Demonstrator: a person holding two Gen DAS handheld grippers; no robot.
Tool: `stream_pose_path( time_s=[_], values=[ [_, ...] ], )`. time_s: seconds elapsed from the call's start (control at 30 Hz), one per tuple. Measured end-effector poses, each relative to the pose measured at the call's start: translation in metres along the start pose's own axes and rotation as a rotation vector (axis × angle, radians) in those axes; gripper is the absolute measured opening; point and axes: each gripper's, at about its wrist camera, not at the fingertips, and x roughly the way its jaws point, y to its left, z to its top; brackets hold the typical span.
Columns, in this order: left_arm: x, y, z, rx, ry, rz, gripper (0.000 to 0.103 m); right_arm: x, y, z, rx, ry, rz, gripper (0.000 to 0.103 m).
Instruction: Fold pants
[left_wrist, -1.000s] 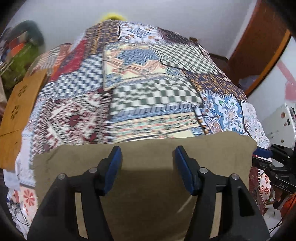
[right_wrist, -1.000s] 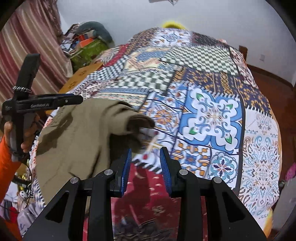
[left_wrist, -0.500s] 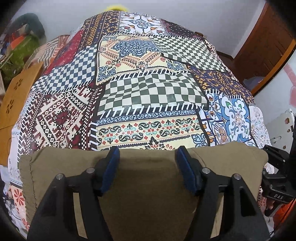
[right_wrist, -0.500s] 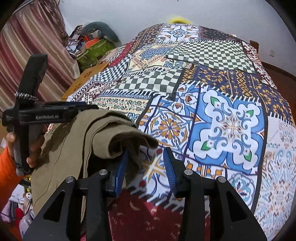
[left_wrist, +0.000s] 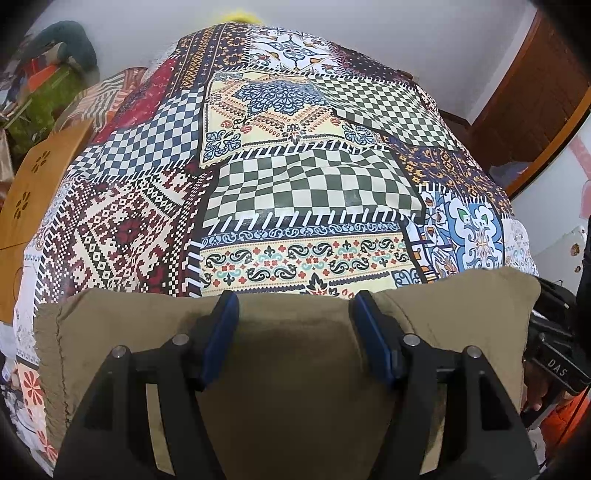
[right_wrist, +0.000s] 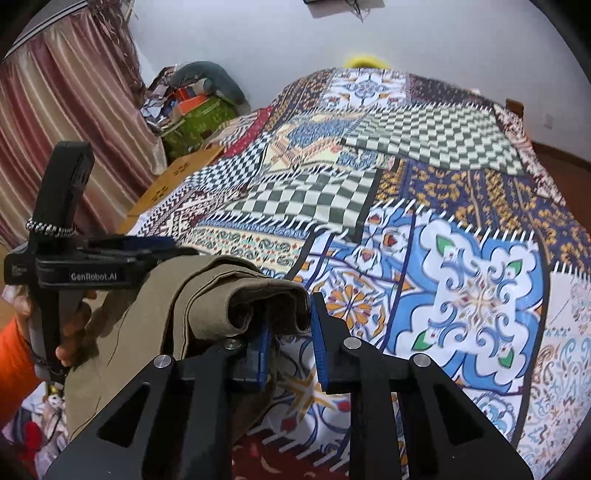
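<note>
Khaki pants (left_wrist: 295, 369) lie folded at the near edge of a patchwork-covered bed (left_wrist: 303, 192). My left gripper (left_wrist: 293, 314) hovers over the folded top edge with its blue fingers wide apart, open and holding nothing. In the right wrist view the pants (right_wrist: 207, 295) form a thick rolled fold at the bed's near left. My right gripper (right_wrist: 290, 332) is open with the end of that fold between its fingers; the left finger is partly hidden under cloth. The left gripper (right_wrist: 140, 254) shows there above the pants.
A wooden board (left_wrist: 33, 184) stands left of the bed, with a pile of bags and clothes (right_wrist: 195, 107) behind it and a striped curtain (right_wrist: 70, 129). A wooden door (left_wrist: 535, 96) is at the right. The patterned bedspread stretches far ahead.
Both grippers moved forward and lower toward the pants. The right gripper's fingers have come around the rolled end of the fold. The left gripper stays open over the top edge.
</note>
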Motion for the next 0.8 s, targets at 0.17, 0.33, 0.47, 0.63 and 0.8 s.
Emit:
stream_pose_path(
  time_s=[0.17, 0.33, 0.47, 0.63, 0.8],
  values=[
    [0.0, 0.003, -0.001, -0.009, -0.003, 0.005, 0.064, 0.003, -0.001, 0.005, -0.013, -0.02, -0.042, 0.017],
    [0.001, 0.0, 0.0, -0.004, 0.001, 0.017, 0.064, -0.003, -0.02, 0.019, 0.048, -0.072, -0.135, 0.005],
    [0.001, 0.0, 0.001, -0.003, -0.001, 0.016, 0.064, -0.016, -0.052, 0.029, 0.185, -0.066, -0.076, 0.008],
    [0.001, 0.001, 0.001, -0.005, 0.0, 0.009, 0.064, -0.02, -0.045, 0.013, 0.138, 0.047, -0.018, 0.008],
    [-0.001, -0.001, 0.0, 0.002, -0.004, 0.025, 0.064, -0.016, -0.019, -0.014, 0.046, 0.123, 0.029, 0.018]
  ],
)
